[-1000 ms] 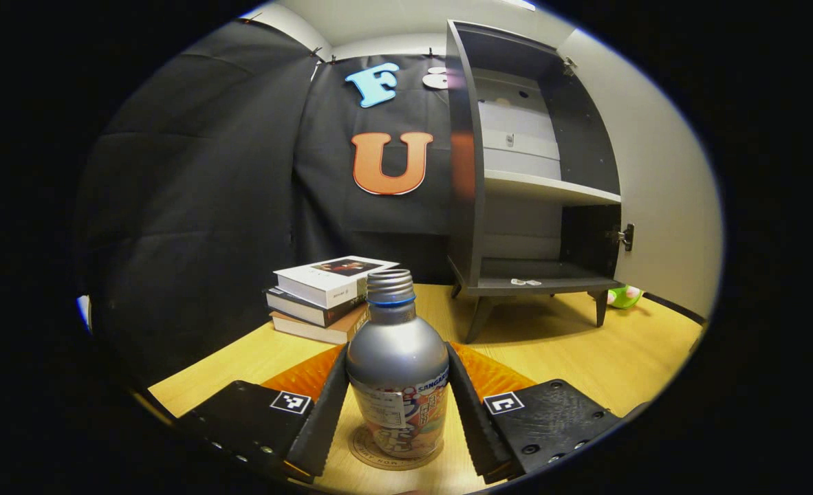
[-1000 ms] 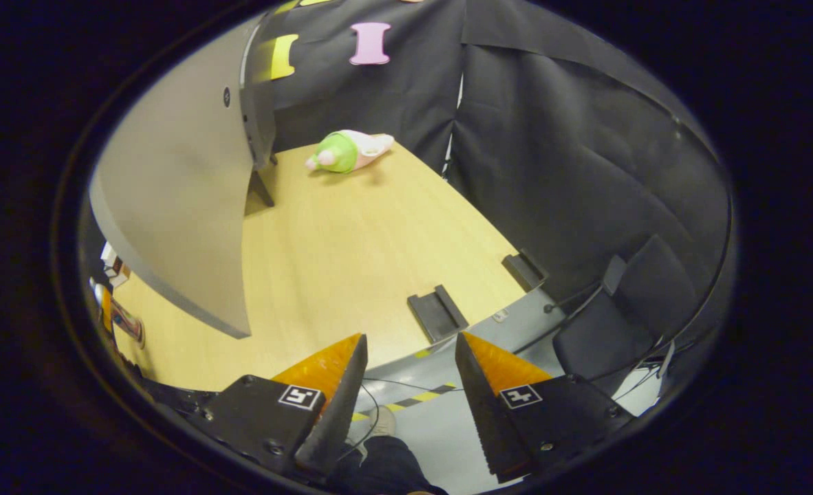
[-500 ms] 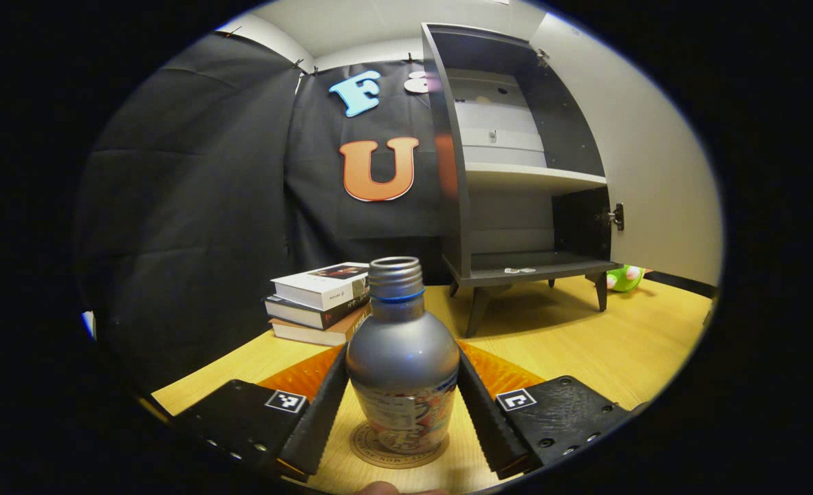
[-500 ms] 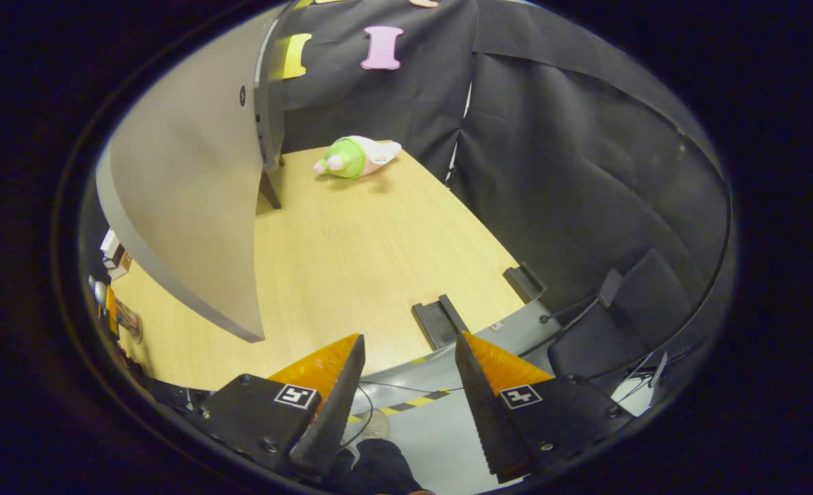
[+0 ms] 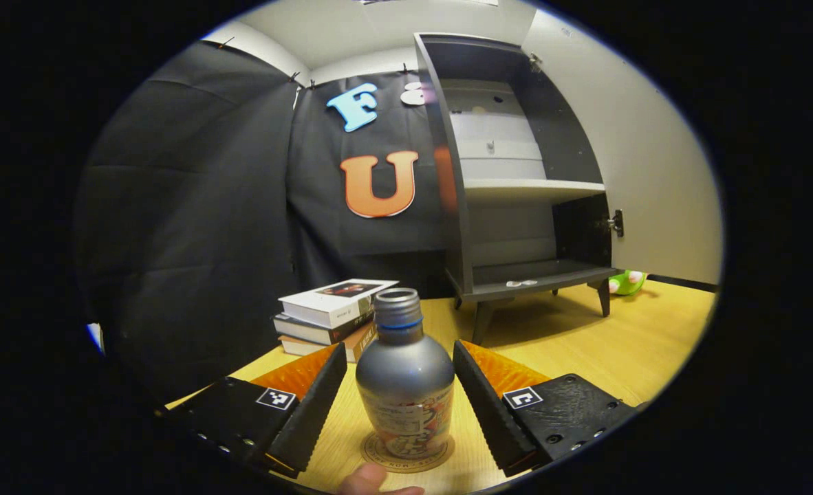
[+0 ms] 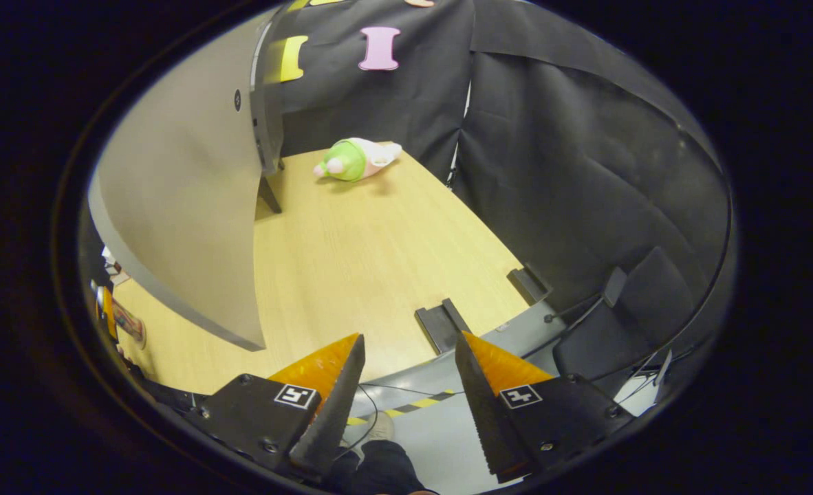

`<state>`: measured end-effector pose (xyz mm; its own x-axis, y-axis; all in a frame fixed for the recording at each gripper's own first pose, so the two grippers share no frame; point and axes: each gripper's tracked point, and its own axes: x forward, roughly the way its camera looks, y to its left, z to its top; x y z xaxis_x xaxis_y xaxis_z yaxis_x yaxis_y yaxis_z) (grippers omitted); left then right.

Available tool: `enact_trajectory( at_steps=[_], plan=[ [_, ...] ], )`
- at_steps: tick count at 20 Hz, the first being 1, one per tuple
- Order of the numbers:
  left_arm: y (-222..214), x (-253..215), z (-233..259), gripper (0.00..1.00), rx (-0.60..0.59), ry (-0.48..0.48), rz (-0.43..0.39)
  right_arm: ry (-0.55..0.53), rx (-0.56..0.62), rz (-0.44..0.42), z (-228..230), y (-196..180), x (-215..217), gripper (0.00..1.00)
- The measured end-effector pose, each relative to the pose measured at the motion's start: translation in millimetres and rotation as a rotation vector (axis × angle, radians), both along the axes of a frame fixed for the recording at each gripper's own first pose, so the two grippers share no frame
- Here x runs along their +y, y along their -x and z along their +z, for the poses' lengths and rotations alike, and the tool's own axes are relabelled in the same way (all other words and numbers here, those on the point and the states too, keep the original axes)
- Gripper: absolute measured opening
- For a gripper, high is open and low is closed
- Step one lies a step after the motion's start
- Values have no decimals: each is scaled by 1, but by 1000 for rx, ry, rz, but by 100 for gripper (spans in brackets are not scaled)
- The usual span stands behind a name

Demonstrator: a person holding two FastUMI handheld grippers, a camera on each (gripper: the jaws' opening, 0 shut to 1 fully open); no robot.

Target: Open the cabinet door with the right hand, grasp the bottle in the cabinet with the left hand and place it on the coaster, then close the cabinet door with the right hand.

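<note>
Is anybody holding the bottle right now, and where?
No. The bottle stands on the coaster, free between the open left gripper's fingers. The right gripper holds nothing.

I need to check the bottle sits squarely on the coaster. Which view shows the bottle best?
The left gripper view: the bottle stands upright on the coaster, between the open left gripper fingers. The right gripper view catches just a sliver of it at the far left edge.

Bottle [image 5: 404, 375]: showing a silver body, blue neck ring, multicoloured label. Coaster [image 5: 406, 455]: appearing brown with darker printed rings. Cabinet [image 5: 516, 172]: presenting dark grey sides, pale shelves. Table [image 6: 351, 254]: showing light wood grain. Plush toy [image 6: 353, 158]: displaying green, pink, white.
</note>
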<state>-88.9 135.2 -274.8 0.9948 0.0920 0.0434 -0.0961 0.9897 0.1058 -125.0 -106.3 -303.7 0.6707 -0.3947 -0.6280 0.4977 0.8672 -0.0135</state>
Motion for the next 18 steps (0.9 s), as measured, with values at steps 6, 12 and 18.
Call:
enact_trajectory(
  at_steps=[6, 12, 18],
  plan=[
    [19, -9, 41, 93, -31, -66, -24, 6, -45, -14, 9, 6, -15, 82],
    [36, -2, 94, 96, -36, -99, 39, -25, -135, -35, 32, 1, -32, 82],
    [34, -26, 182, 96, -43, -63, 17, -10, -344, -15, 115, -28, -44, 81]
  ],
)
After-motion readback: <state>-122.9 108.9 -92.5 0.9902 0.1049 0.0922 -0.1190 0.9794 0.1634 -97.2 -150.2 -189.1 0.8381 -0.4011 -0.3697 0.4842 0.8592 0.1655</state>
